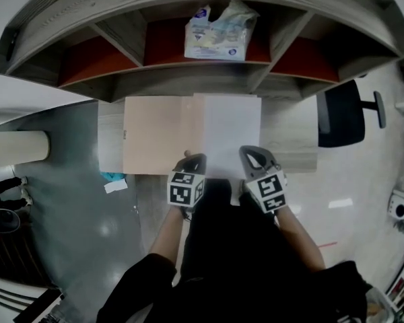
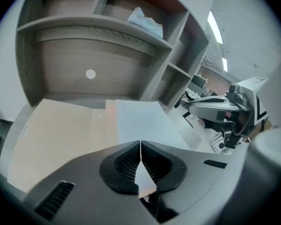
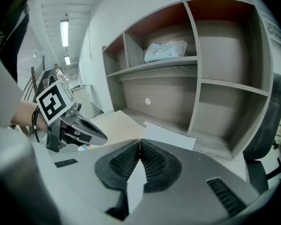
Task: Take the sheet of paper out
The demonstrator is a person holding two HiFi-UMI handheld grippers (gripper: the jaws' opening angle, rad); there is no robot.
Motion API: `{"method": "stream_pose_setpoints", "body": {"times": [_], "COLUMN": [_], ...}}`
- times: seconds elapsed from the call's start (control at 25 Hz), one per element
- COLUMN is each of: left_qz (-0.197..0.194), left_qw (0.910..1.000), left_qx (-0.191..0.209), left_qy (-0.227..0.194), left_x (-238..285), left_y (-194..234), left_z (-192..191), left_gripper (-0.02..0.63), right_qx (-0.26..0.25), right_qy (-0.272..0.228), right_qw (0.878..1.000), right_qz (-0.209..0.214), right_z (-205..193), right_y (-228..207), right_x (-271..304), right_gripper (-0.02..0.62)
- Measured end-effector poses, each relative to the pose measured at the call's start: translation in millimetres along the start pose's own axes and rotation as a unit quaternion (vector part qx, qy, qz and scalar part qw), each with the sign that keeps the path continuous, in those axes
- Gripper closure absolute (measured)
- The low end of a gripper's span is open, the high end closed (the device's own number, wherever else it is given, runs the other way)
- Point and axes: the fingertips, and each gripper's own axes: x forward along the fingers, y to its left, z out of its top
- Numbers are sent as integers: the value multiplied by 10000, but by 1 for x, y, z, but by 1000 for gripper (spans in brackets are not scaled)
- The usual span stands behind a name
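I have my left gripper and my right gripper side by side at the near edge of the sheet of paper, left one at its near left corner, right one toward its near right. In the left gripper view the two ribbed pads of the left gripper are pressed together, with a white sliver of the sheet of paper pinched in the seam between them. The right gripper view shows the same thing: the right gripper is clamped shut with a strip of the white sheet caught between its pads. The sheet lies flat on the pale wooden desk, over the right part of a beige folder that is spread out beside it. From the head view I cannot be sure whether the sheet's left edge rests on top of the folder or is tucked into it. Behind the paper stands a grey shelf unit with reddish back panels, and a crumpled plastic packet sits in its upper middle compartment. A dark office chair stands off to my right, past the desk's end. Each gripper shows in the other's view, close alongside.
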Motion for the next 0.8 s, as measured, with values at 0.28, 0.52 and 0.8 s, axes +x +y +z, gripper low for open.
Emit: {"method": "stream_pose_setpoints", "body": {"times": [0.28,0.52,0.8], "left_qz": [-697,-985,-1331], "left_qw": [9933,9860,9742], "left_qx": [-831,-1181,-1483], "left_qy": [386,647,1056], "left_x": [12,26,36], "left_y": [19,25,28], "left_z": [-5,-9,-19], "left_gripper": [560,558,475], "right_qx": [170,327,401], "right_qy": [44,129,199], "right_qw": [9996,9984,9973], "right_qz": [-227,-445,-588], "right_z": [7,4,5], "right_y": [-2,-5,-5], "right_x": [13,17,20], "right_gripper": [578,578,578]}}
